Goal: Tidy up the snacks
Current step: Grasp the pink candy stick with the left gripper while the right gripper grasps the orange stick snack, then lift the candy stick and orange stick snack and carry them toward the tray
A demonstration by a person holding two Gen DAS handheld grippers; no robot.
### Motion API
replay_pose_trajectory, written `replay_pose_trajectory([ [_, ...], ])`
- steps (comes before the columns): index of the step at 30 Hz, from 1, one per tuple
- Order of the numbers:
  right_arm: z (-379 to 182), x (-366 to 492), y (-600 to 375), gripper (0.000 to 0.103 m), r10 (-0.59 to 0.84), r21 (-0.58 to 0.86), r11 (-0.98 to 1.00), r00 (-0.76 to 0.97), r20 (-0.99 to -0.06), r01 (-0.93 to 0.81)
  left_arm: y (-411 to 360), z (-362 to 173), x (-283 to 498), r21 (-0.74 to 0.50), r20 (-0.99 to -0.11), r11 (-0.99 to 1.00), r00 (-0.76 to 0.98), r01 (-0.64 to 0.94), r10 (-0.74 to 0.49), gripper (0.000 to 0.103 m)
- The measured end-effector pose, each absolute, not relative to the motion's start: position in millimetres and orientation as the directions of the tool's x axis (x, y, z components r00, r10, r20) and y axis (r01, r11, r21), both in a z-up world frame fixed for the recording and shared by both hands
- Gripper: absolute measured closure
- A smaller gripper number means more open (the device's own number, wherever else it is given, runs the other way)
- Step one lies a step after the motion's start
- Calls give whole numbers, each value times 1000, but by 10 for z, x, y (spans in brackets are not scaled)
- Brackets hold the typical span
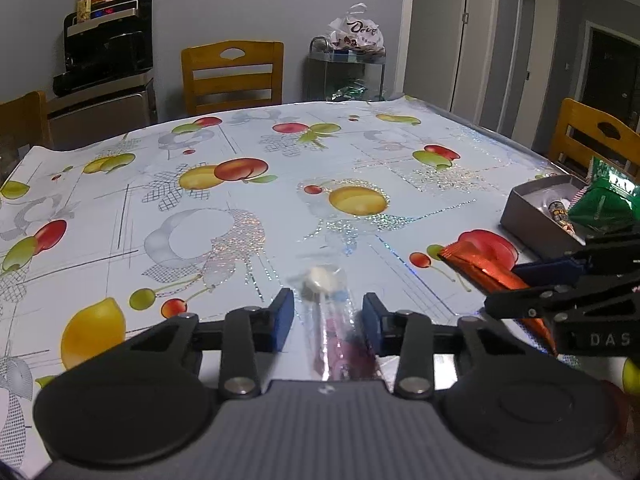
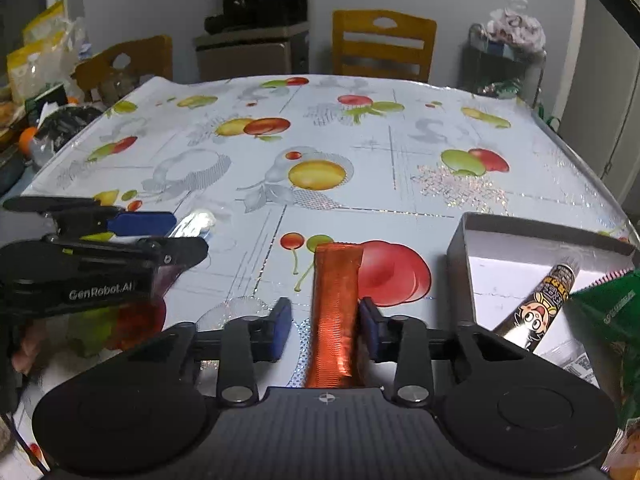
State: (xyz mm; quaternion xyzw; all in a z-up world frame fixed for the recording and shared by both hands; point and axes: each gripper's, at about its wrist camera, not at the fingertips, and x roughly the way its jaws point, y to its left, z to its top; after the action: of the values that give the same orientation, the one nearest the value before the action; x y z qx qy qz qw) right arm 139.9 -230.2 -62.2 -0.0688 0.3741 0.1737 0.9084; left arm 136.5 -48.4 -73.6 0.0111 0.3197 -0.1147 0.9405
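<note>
A clear-wrapped snack stick [image 1: 332,320] with a white end lies on the fruit-print tablecloth between the open jaws of my left gripper [image 1: 328,320]; neither pad touches it. An orange foil snack stick [image 2: 334,312] lies between the open jaws of my right gripper [image 2: 325,328], close against the right pad. It also shows in the left wrist view [image 1: 484,268]. A grey box [image 2: 464,248] at the right holds a cartoon-printed stick [image 2: 540,304] and a green bag [image 2: 612,312]. The left gripper also shows in the right wrist view [image 2: 160,232].
Wooden chairs [image 1: 232,76] stand around the table. A black appliance on a cabinet [image 1: 108,52] and a metal cart with a plastic bag [image 1: 348,60] stand at the far wall. Bags and clutter [image 2: 36,80] sit off the table's left side.
</note>
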Motion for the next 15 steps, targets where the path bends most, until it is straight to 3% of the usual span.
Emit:
replay_pose_trajectory([
  [1,-621,1393,-2300,77,265,6,930,661,-702,-367,-479,-735,1365,-55,-603,974,770,221,-209,77],
  [5,-621,1367,-2297,80,268,-1,927,664,-699,-375,-476,-736,1357,-61,-601,971,768,232,-221,84],
  [15,-518,1147,-2322,80,293,10,924,690,-661,-383,-473,-721,1342,-91,-602,964,757,251,-254,90],
])
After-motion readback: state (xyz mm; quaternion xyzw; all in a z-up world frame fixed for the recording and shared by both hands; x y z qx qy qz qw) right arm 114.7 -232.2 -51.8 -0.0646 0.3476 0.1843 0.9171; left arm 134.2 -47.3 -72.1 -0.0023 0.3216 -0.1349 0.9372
